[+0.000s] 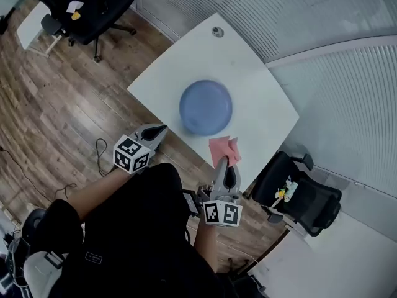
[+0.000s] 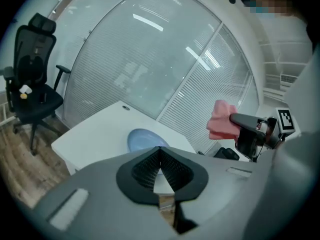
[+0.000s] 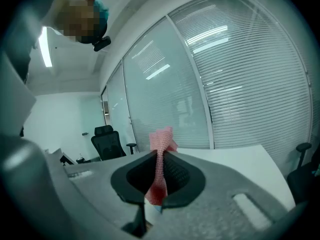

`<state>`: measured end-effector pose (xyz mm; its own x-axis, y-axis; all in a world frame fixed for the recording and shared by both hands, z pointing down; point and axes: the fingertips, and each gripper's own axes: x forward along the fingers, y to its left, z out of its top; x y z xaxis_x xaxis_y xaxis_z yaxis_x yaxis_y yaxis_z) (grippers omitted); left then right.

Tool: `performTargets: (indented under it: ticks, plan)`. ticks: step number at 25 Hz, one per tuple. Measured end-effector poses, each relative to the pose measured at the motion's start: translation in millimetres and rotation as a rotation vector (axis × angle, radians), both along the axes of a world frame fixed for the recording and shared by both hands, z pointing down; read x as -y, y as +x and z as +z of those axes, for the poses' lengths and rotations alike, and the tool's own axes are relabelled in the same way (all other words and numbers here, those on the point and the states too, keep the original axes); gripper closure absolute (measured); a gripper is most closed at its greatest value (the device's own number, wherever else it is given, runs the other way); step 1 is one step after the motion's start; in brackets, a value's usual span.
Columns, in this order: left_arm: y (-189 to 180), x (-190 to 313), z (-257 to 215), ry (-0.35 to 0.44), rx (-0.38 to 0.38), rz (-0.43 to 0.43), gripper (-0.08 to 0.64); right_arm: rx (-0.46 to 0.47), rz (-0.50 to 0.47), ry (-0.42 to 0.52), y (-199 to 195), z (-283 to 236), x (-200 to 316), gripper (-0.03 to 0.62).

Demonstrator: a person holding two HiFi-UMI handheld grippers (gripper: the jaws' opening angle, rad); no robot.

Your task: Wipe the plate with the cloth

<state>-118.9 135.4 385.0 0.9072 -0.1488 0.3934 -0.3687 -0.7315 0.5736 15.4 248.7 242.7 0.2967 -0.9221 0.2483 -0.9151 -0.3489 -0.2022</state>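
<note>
A blue plate (image 1: 206, 107) lies on the white table (image 1: 167, 73), and it also shows low in the left gripper view (image 2: 144, 139). The pink cloth (image 1: 224, 149) hangs over the table's near edge, pinched in my right gripper (image 1: 226, 162), whose jaws are shut on it. In the right gripper view the cloth (image 3: 161, 159) runs up between the closed jaws. From the left gripper view the cloth (image 2: 221, 120) shows at the right, held off the table. My left gripper (image 1: 162, 130) is shut and empty, just off the table's near-left edge, short of the plate.
A black office chair (image 1: 77, 8) stands at the far left, another (image 1: 298, 194) at the near right of the table. A small round fitting (image 1: 217, 31) sits at the table's far corner. Glass walls with blinds (image 1: 298, 17) close off the far side. Cables (image 1: 102, 154) lie on the wood floor.
</note>
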Motion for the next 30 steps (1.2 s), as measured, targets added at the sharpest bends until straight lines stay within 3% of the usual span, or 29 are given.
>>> performTargets:
  ticks: [9, 14, 20, 26, 30]
  plan:
    - [39.7, 21.6, 57.8, -0.114, 0.098, 0.008, 0.483, -0.005, -0.064, -0.089, 28.1, 29.5, 34.4, 0.581]
    - [65.2, 29.8, 93.7, -0.198, 0.174, -0.060, 0.419, -0.015, -0.183, -0.104, 48.1, 47.7, 54.4, 0.581]
    - [79.7, 41.4, 136.0, -0.291, 0.284, -0.203, 0.397, 0.009, -0.316, -0.111, 74.6, 71.4, 73.1, 0.581]
    - [94.2, 43.8, 161.7, -0.327, 0.374, -0.236, 0.400, -0.043, -0.431, -0.125, 102.2, 92.3, 94.4, 0.581]
    - [91.7, 40.8, 172.2, -0.326, 0.439, -0.239, 0.459, -0.057, -0.537, -0.162, 99.9, 108.9, 104.1, 0.581]
